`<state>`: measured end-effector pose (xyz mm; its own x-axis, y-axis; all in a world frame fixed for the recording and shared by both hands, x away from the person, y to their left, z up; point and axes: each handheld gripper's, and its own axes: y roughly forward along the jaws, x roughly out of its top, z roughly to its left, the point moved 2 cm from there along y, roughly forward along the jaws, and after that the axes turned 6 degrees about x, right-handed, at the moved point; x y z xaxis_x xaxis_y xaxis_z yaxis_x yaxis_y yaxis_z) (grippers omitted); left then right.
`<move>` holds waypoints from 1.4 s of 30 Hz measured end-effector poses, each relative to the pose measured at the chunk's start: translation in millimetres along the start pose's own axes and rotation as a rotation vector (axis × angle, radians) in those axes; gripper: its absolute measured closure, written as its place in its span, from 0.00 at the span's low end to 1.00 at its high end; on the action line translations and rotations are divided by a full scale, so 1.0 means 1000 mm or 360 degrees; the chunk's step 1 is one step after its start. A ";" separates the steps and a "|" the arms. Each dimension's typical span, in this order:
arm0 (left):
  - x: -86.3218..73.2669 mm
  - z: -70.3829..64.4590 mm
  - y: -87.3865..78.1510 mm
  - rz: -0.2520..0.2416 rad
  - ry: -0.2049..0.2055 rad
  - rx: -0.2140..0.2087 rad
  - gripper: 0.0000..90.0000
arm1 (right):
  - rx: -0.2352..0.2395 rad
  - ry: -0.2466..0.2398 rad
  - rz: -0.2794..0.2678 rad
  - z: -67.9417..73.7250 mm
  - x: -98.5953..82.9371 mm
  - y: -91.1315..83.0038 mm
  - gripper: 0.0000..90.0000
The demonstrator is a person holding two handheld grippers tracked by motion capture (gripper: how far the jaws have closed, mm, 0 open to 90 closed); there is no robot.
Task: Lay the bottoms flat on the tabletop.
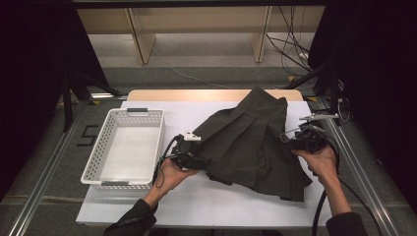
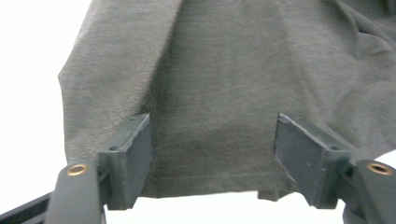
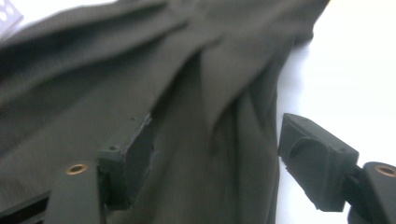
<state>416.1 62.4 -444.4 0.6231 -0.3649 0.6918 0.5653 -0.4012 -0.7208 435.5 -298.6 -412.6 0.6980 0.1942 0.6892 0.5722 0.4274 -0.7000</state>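
A dark grey-green pleated fabric garment (image 1: 251, 142) lies spread across the right half of the white-topped desk (image 1: 206, 204). Its narrow end reaches toward the far edge of the desk, and its wider hem fans out toward the near right corner. Folds run lengthwise through the cloth, and the piece is rumpled rather than flat.

The left gripper (image 1: 189, 156) sits at the garment's left edge, about midway between the far and near edges of the desk, held in the person's left hand (image 1: 169, 174). In the left gripper view its jaws stand wide apart, one on each side of a stretch of the garment (image 2: 219, 93); the stitched hem runs between them just above the white desk surface. The jaws bracket the cloth without closing on it.

The right gripper (image 1: 302, 140) is at the garment's right edge, near the right edge of the desk, held in the right hand (image 1: 322, 164). In the right gripper view its jaws are also wide apart. The left jaw lies over the folded fabric (image 3: 154, 84), and the right jaw is over bare white desk just beside the cloth's edge. Nothing is clamped.

A white perforated plastic basket (image 1: 98, 152) stands on the left part of the desk, just beside the left gripper and apart from the garment.
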 end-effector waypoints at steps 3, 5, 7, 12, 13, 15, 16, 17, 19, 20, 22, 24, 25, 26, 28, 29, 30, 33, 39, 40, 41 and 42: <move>0.006 -0.001 0.000 -0.0012 -0.0007 0.0044 0.26 | 0.0000 0.0015 0.0053 -0.003 -0.020 0.004 0.27; 0.011 -0.003 -0.001 -0.0033 0.0011 0.0064 0.23 | -0.0023 0.0021 0.0108 -0.008 -0.032 0.006 0.27; 0.018 -0.003 -0.002 -0.0050 0.0016 0.0061 0.22 | -0.0013 0.0091 0.0093 -0.014 -0.041 0.003 0.28; 0.028 0.003 0.015 0.0020 -0.0035 0.0101 0.18 | 0.0013 0.0143 0.0095 -0.019 -0.059 -0.004 0.27; 0.027 0.006 0.022 0.0057 -0.0057 0.0115 0.17 | 0.0010 0.0146 0.0103 -0.019 -0.063 -0.005 0.27; 0.022 0.010 0.036 0.0116 -0.0078 0.0152 0.17 | 0.0028 0.0160 0.0121 -0.019 -0.070 -0.005 0.26; 0.019 0.012 0.043 0.0157 -0.0086 0.0153 0.17 | 0.0034 0.0168 0.0136 -0.019 -0.073 -0.004 0.26; 0.015 0.013 0.049 0.0206 -0.0088 0.0151 0.17 | 0.0034 0.0171 0.0152 -0.019 -0.076 -0.002 0.26; 0.008 0.012 0.059 0.0302 -0.0076 0.0133 0.16 | 0.0020 0.0170 0.0196 -0.019 -0.081 0.001 0.25; 0.005 0.012 0.063 0.0324 -0.0052 0.0117 0.16 | 0.0018 0.0173 0.0214 -0.020 -0.083 0.003 0.25; 0.000 0.010 0.068 0.0341 -0.0030 0.0091 0.19 | 0.0017 0.0175 0.0260 -0.020 -0.085 0.008 0.24; -0.002 0.008 0.065 0.0304 0.0049 0.0105 0.30 | 0.0026 0.0174 0.0294 -0.020 -0.087 0.011 0.24; -0.002 0.006 0.063 0.0294 0.0076 0.0084 0.41 | 0.0030 0.0167 0.0303 -0.019 -0.088 0.012 0.23; -0.003 0.005 0.062 0.0289 0.0104 0.0085 0.49 | 0.0021 0.0166 0.0306 -0.018 -0.088 0.013 0.23; -0.004 0.002 0.061 0.0270 0.0130 0.0076 0.71 | -0.0010 0.0155 0.0310 -0.017 -0.088 0.014 0.30; -0.004 0.000 0.060 0.0252 0.0141 0.0073 0.78 | -0.0039 0.0140 0.0305 -0.017 -0.088 0.014 0.35; -0.005 -0.002 0.060 0.0238 0.0161 0.0085 0.84 | -0.0057 0.0132 0.0299 -0.017 -0.088 0.013 0.42; -0.005 -0.010 0.057 0.0220 0.0179 0.0028 0.92 | -0.0029 0.0115 0.0271 -0.018 -0.088 0.012 0.70; -0.011 -0.044 0.048 0.0223 0.0148 -0.0215 0.94 | 0.0044 0.0095 0.0263 -0.017 -0.085 0.012 0.95; -0.011 -0.051 0.047 0.0216 0.0138 -0.0261 0.94 | 0.0051 0.0112 0.0266 -0.018 -0.085 0.011 0.95; -0.011 -0.058 0.044 0.0212 0.0131 -0.0309 0.94 | 0.0047 0.0108 0.0259 -0.021 -0.084 0.010 0.96; -0.012 -0.065 0.041 0.0213 0.0120 -0.0355 0.94 | 0.0032 0.0120 0.0256 -0.024 -0.083 0.007 0.96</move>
<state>396.9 -4.7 -479.7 0.6372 -0.4854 0.5986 0.3422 -0.5176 -0.7842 391.5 -333.0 -479.4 0.8104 0.1953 0.5523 0.4424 0.4140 -0.7955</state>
